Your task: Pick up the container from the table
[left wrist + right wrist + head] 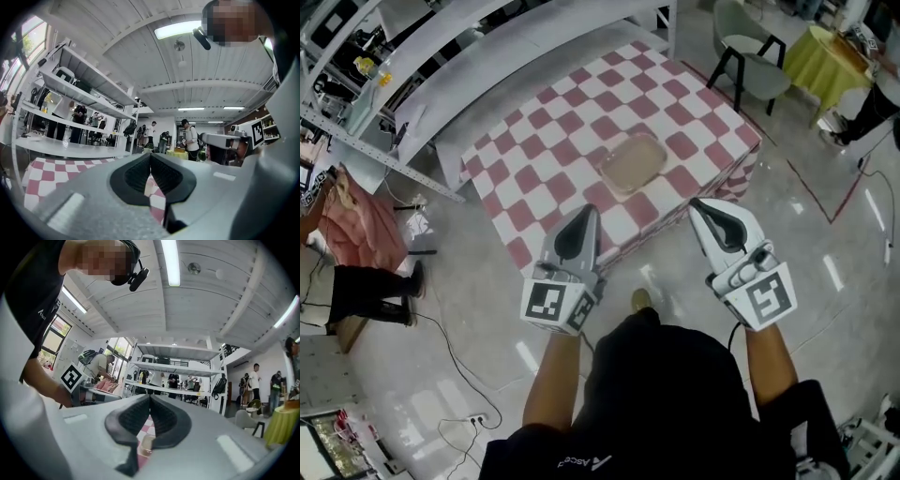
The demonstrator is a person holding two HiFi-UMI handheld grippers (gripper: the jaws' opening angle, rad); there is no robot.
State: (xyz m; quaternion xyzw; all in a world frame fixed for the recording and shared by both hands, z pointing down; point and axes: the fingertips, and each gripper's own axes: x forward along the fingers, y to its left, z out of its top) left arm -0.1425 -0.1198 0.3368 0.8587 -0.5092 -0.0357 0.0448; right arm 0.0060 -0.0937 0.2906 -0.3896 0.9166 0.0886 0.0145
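A shallow beige container (632,162) lies near the middle of a table covered in a red and white checked cloth (581,122). Both grippers are held level in front of the table's near edge, apart from the container. My left gripper (593,211) is shut and empty; its pads meet at the tips in the left gripper view (150,155). My right gripper (695,203) is shut too, with nothing between its pads (150,397). A sliver of the beige container (146,443) shows through the gap below its pads.
White shelving (441,66) runs along the table's far left side. A pale chair (753,64) and a yellow-green draped table (832,54) stand at the upper right. A person in black trousers (366,292) is at the left, with cables (455,356) on the glossy floor.
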